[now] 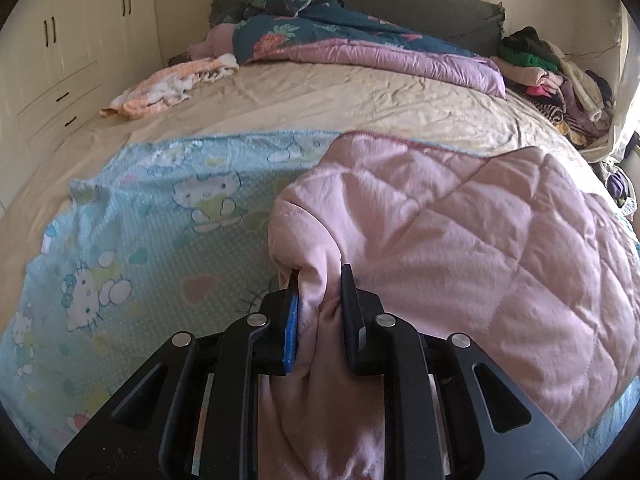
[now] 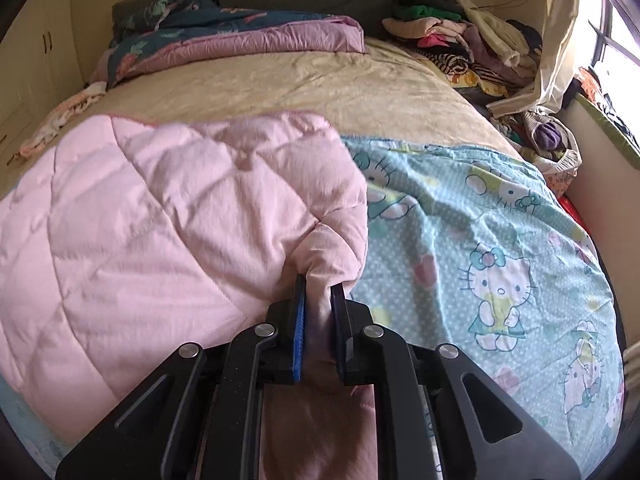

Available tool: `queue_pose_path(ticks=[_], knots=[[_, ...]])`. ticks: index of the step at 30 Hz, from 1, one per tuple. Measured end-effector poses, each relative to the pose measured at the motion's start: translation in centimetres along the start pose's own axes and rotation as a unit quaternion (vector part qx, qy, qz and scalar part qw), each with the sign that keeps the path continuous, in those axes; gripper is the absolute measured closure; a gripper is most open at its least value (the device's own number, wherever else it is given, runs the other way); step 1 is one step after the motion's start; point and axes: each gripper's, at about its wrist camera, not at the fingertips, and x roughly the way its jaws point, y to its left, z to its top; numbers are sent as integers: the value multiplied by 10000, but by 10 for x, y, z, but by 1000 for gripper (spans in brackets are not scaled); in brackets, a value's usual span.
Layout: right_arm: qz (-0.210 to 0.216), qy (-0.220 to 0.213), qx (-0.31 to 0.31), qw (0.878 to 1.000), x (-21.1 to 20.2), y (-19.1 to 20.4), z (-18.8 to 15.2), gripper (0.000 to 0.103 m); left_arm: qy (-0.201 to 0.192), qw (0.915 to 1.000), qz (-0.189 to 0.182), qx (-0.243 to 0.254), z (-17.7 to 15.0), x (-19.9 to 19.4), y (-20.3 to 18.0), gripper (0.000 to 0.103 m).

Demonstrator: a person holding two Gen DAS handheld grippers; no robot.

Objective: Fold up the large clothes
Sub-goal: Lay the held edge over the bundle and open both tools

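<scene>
A pink quilted blanket (image 1: 460, 240) lies folded over on a light blue Hello Kitty sheet (image 1: 140, 240) on the bed. My left gripper (image 1: 320, 276) is shut on the pink blanket's left near corner, the cloth bunched between its fingers. In the right wrist view the same pink blanket (image 2: 140, 208) spreads to the left, with the blue sheet (image 2: 480, 260) to the right. My right gripper (image 2: 319, 284) is shut on the blanket's right near corner. Both corners are held a little above the sheet.
A beige bedspread (image 1: 320, 104) covers the far half of the bed. A purple and teal duvet (image 1: 360, 48) lies by the headboard, a peach cloth (image 1: 168, 84) at far left, a clothes pile (image 1: 560, 76) at far right. White wardrobes (image 1: 60, 52) stand left.
</scene>
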Motion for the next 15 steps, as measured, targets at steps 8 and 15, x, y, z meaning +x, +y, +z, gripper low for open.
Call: queue_pose_path(ticks=[8,15], knots=[[107,137,51,9998,-9,-5,-4,70,37,9999,-35,-105,0,-16,3,76],[512,-676,443,9954,-83,-14,-12,10,-195,9995,-226,-30,3,-63,1,28]])
